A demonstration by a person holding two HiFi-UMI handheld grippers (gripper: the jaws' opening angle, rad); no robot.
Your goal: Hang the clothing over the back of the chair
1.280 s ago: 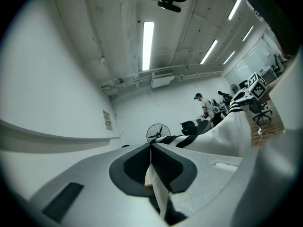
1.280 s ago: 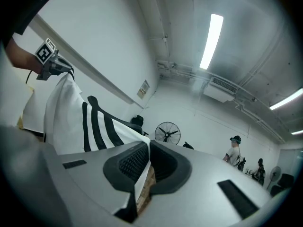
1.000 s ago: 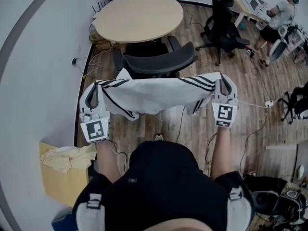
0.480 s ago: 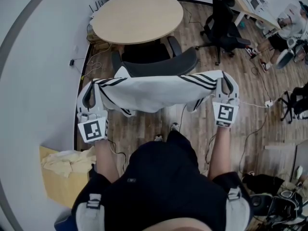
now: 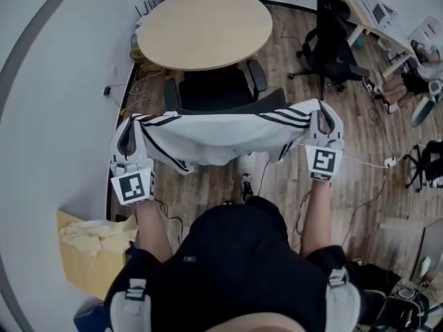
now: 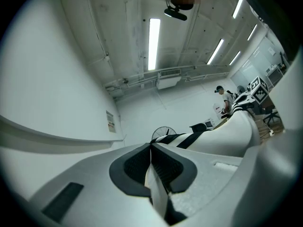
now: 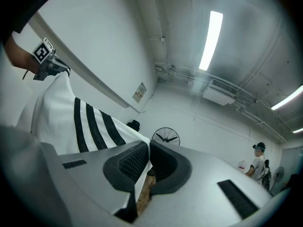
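The clothing point(image 5: 221, 135) hides most of the chair point(image 5: 211, 88) backrest; only its top edge shows. The cloth's pinched edges vanish inside the closed left gripper point(image 6: 151, 155) and right gripper point(image 7: 147, 157).

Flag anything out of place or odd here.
Nothing spilled or damaged. The white striped garment is stretched evenly between the left gripper and right gripper, near the chair back. Only untidiness: loose cables trailing on the floor by the wall, and crumpled yellowish cloth heaped on the cardboard box.
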